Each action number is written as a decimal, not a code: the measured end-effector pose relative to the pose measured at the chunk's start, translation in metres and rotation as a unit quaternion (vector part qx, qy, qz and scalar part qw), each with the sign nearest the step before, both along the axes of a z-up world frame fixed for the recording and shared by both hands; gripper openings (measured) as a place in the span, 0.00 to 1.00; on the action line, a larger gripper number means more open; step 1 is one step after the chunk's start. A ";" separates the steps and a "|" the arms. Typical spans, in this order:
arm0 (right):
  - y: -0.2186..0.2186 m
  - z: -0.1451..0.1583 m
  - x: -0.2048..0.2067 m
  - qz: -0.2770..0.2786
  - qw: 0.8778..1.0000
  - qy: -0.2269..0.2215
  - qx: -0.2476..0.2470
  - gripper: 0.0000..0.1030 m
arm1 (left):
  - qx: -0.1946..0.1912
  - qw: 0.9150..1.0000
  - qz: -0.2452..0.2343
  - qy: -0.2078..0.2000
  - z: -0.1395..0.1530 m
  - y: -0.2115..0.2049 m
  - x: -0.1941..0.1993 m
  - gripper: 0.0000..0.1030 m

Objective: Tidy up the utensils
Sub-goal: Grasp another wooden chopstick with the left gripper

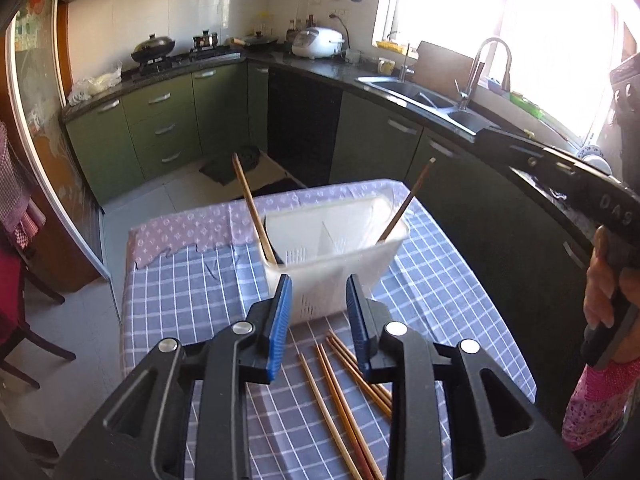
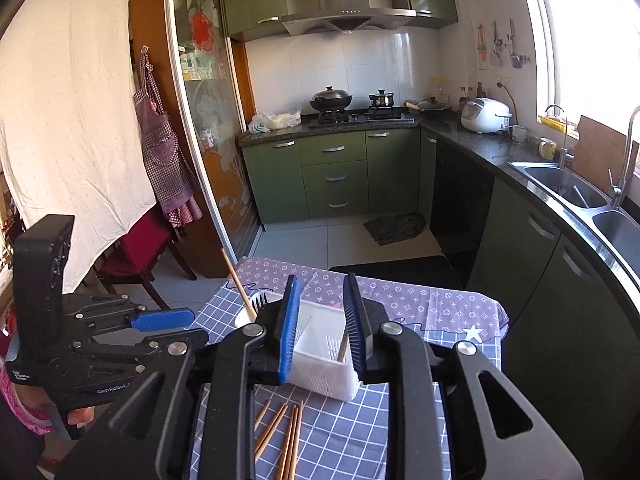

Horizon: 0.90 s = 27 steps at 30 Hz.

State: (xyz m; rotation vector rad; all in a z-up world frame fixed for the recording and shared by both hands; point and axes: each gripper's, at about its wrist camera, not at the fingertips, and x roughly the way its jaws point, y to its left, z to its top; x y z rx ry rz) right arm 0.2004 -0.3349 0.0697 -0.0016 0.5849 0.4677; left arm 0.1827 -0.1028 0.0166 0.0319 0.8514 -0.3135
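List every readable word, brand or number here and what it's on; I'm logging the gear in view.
"GenRobot" on the left gripper body, right wrist view.
Small print left of it: too small to read.
Embossed characters, perhaps "DAS", on the right gripper's arm, left wrist view: uncertain.
Range hood badge: too small.

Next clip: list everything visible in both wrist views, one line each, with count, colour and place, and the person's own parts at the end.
utensil holder: one, white, divided, on the table.
standing chopsticks: two, wooden, one at each end of the holder.
loose chopsticks: several, wooden, flat on the cloth near the grippers.
tablecloth: one, blue check, lilac patterned cloth at its far edge.
wok: one, black, lidded, on the stove.
rice cooker: one, white, on the counter.
sink: one, steel, double, under the window.
apron: one, purple check, hanging by the door.
left gripper: blue pads, open, empty.
right gripper: blue pads, open, empty.
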 end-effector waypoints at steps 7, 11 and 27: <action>-0.019 -0.072 -0.031 -0.006 0.997 0.070 -0.022 0.28 | 0.008 0.994 0.017 0.108 -0.091 0.006 -0.013 0.26; -0.023 -0.121 -0.032 -0.007 0.992 0.123 -0.031 0.28 | 0.011 0.986 0.026 0.166 -0.133 0.005 -0.011 0.26; -0.036 -0.165 -0.025 -0.006 0.985 0.170 -0.019 0.28 | 0.060 0.966 0.055 0.246 -0.178 -0.018 -0.006 0.17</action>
